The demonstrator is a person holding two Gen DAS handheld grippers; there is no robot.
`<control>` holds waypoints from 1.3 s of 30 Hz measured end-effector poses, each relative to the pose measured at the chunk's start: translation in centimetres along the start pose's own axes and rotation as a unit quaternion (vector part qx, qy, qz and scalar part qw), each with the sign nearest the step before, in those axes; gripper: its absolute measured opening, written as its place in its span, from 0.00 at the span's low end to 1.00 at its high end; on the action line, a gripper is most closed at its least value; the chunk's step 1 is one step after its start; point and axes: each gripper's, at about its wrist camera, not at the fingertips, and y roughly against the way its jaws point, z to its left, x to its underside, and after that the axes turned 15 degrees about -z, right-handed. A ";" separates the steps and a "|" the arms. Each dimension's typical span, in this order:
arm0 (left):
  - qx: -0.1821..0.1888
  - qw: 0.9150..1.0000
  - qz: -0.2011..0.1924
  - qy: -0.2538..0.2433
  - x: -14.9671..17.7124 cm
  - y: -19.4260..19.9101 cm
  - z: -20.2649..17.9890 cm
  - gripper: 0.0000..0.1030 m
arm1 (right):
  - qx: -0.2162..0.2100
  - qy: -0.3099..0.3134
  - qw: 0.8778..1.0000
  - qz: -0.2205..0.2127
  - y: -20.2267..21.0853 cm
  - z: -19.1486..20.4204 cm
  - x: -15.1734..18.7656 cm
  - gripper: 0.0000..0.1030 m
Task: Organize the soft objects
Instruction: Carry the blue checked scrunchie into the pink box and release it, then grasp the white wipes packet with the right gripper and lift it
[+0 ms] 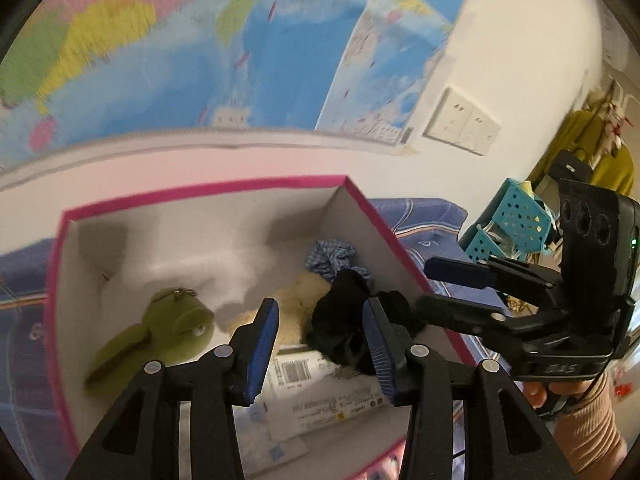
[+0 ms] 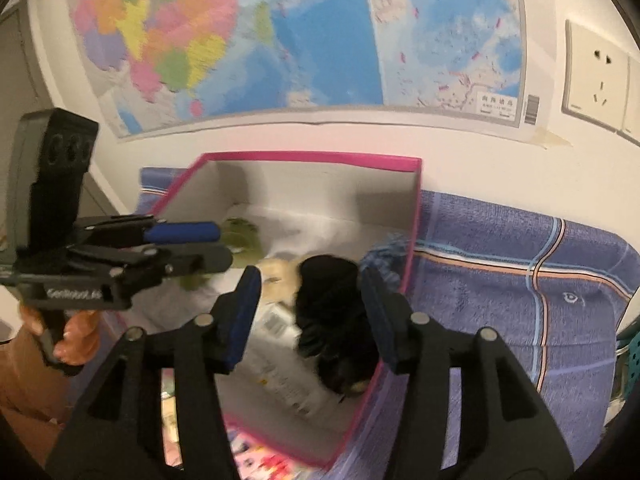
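A pink-rimmed open box [image 1: 200, 196] [image 2: 320, 156] holds a green plush [image 1: 168, 328] [image 2: 240, 236], a beige plush [image 1: 296, 300], a blue checked scrunchie [image 1: 332, 258] and a crumpled black fabric [image 1: 340, 328] [image 2: 332, 312]. My left gripper [image 1: 320, 304] hangs open over the box's middle, with the black fabric just beside its right finger. My right gripper [image 2: 310, 276] is open at the box's right wall. The black fabric lies between its fingers, and a gap shows on the left side. Each gripper also shows in the other view: right gripper [image 1: 426, 288], left gripper [image 2: 224, 245].
Printed paper packets [image 1: 320, 392] [image 2: 280, 360] lie on the box floor. The box sits on a blue towel [image 2: 520, 280] against a wall with maps and sockets [image 2: 596, 76]. A teal perforated basket [image 1: 516, 216] stands off to the right.
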 end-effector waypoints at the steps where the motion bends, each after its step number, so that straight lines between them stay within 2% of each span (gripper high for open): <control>1: 0.005 1.000 -0.008 -0.007 0.1 0.9 -0.3 0.46 | -0.011 -0.001 1.000 -0.006 1.0 0.5 0.1 0.53; 4: 0.012 0.999 -0.032 -0.033 0.8 4.2 -1.3 0.52 | -0.040 0.000 0.999 -0.019 3.6 2.2 0.6 0.55; 8: 0.019 0.997 -0.040 -0.055 2.5 7.8 -1.8 0.52 | -0.092 0.001 0.995 -0.032 7.6 4.6 1.5 0.59; 13: 0.012 0.998 -0.019 -0.051 5.9 10.2 -1.1 0.52 | -0.125 -0.006 0.992 -0.016 10.2 6.4 3.7 0.60; 17: -0.003 1.000 0.010 -0.020 9.4 10.7 0.7 0.52 | -0.145 -0.019 0.989 0.001 10.6 7.7 5.8 0.60; 22: -0.041 0.998 0.057 -0.003 14.0 11.0 2.8 0.52 | -0.179 -0.037 0.983 0.033 9.2 9.9 8.9 0.60; 28: -0.067 0.994 0.083 0.028 17.5 12.0 5.0 0.52 | -0.212 -0.043 0.971 0.097 4.8 13.6 13.1 0.60; 32: -0.072 0.992 0.088 0.048 18.8 12.7 6.0 0.52 | -0.191 -0.054 0.971 0.131 1.2 15.0 15.8 0.60; 35: -0.068 0.992 0.093 0.055 19.4 12.8 6.3 0.52 | -0.186 -0.097 0.967 0.144 -1.2 14.5 16.9 0.60; 39: -0.056 0.992 0.093 0.056 19.4 13.0 6.1 0.57 | -0.148 -0.115 0.974 0.130 -1.7 13.4 17.0 0.60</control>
